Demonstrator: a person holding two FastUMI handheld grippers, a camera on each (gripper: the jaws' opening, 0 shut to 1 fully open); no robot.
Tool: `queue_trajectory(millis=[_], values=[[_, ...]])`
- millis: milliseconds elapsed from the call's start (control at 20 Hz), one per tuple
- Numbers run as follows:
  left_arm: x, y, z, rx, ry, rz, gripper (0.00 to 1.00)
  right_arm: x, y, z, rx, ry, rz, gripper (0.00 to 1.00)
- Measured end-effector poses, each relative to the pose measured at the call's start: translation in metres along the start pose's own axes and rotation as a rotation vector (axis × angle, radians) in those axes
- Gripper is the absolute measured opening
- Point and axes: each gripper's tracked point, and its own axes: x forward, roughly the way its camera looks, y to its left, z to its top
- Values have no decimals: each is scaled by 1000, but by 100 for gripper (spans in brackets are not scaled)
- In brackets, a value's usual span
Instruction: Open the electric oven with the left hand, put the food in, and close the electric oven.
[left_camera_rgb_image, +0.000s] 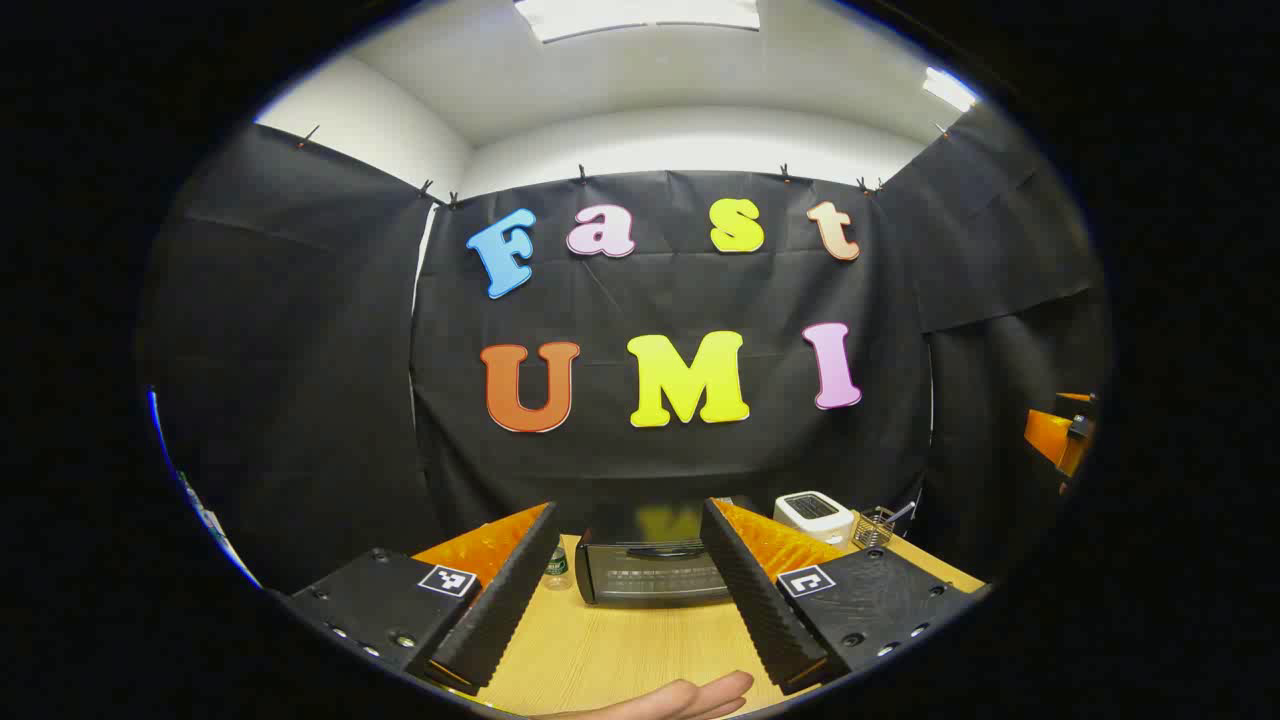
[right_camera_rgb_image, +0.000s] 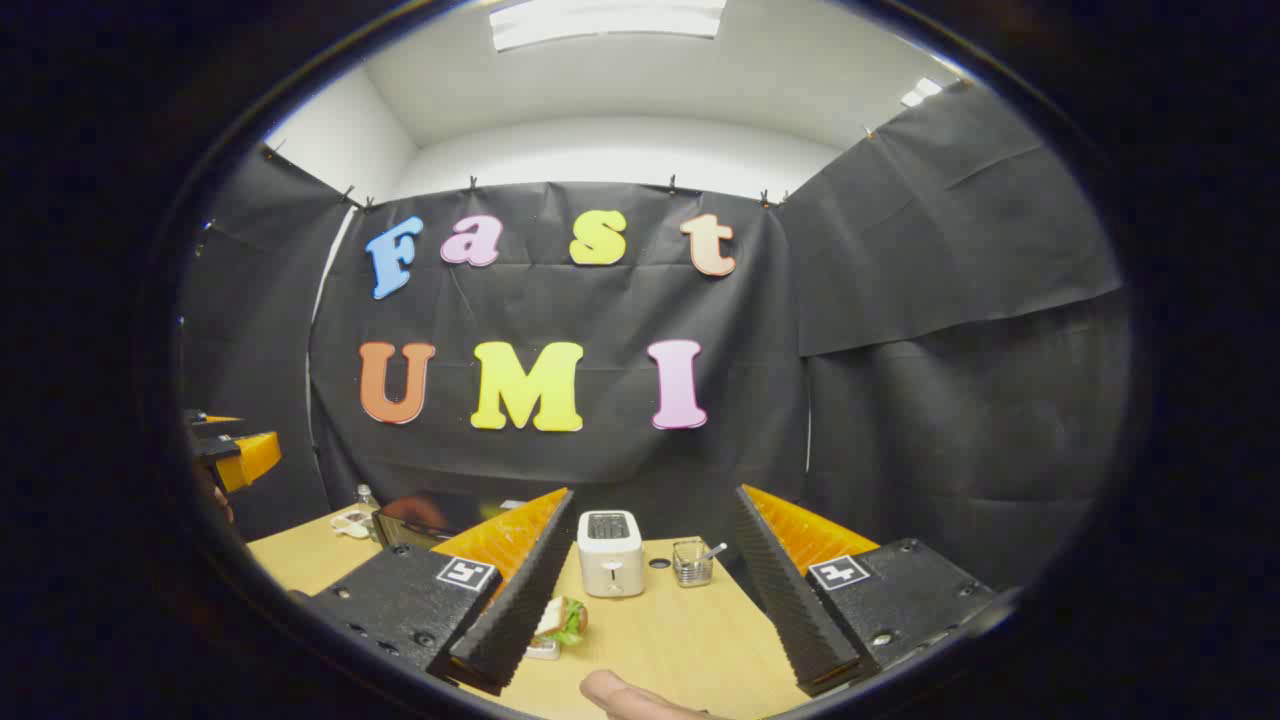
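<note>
While both grippers hover over the wooden table (left_camera_rgb_image: 620, 650) with fingers spread wide, nothing's held.
Electric oven (left_camera_rgb_image: 650, 572) sits shut ahead of the left gripper (left_camera_rgb_image: 625, 590); sandwich (right_camera_rgb_image: 562, 620) lies by the right gripper (right_camera_rgb_image: 650, 600), before the toaster (right_camera_rgb_image: 610, 552).

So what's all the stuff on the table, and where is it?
Electric oven: one, black, door shut, back of table, straight ahead of the left hand-held gripper.
Toaster: one, white, right of the oven.
Wire basket: one, metal, a utensil in it, beside the toaster.
Sandwich: one, bread with green leaves, front of the toaster.
Bottle: one, small, left of the oven.
Table: one, light wood.
Left hand-held gripper: open.
Right hand-held gripper: open.
</note>
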Motion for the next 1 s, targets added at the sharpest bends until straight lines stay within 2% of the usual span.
queue_trajectory(millis=[50, 100, 150, 500, 700, 750, 800, 1000], values=[[0, 3, 3, -2, -8, 16, 94, 0, -1, 1, 3, 0, 0, 99], [1, 5, 4, 1, -10, 24, 85, 0, 0, 2, 6, 1, 1, 99], [1, 3, 3, 8, -6, 22, 95, 0, 0, 4, 8, 0, 1, 99], [6, 1, 0, 15, 19, 13, 95, -2, 4, 10, 8, 1, 19, 99], [18, 1, 4, 17, 16, 9, 95, 2, 8, 15, 70, 15, 56, 98], [23, -1, 3, 13, 21, 11, 94, 4, 7, 17, 76, 11, 59, 91], [29, -2, 0, 7, 30, 10, 94, 7, 6, 16, 76, 11, 63, 98], [72, -11, -13, -7, 72, 3, 95, 21, 3, 21, 58, 1, 67, 98]])
